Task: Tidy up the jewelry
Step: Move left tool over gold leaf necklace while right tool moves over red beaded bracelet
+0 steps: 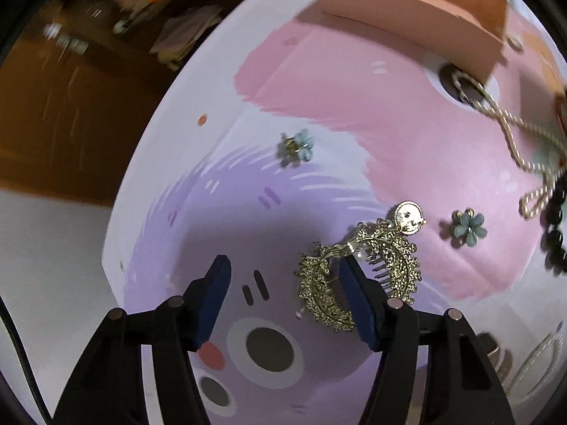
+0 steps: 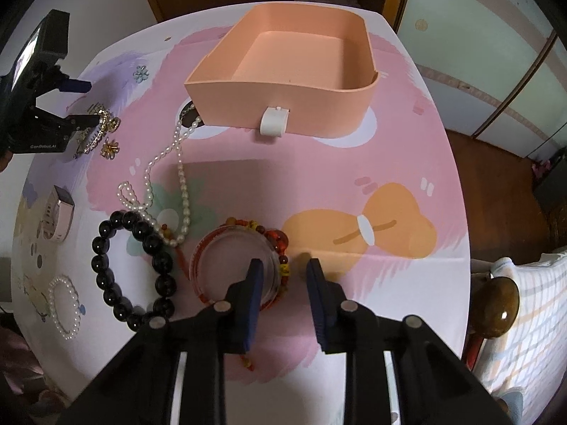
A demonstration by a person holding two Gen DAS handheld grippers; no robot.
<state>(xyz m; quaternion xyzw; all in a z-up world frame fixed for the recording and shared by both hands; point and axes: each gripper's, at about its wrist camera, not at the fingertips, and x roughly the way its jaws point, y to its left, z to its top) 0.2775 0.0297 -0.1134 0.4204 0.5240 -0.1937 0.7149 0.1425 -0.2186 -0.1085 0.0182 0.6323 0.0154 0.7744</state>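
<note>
Right hand-held gripper [image 2: 283, 276] half-open astride, maybe touching, red bracelet [image 2: 280, 248].

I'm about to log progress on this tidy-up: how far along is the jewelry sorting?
Nothing looks done yet: the peach box is empty. In hand: the left tongs sit at the gold hair comb, and the right tongs straddle the red bangle; neither is lifted. Left on the mat: pearl necklace, black bead bracelet, pearl bracelet, watch and flower clips.
</note>
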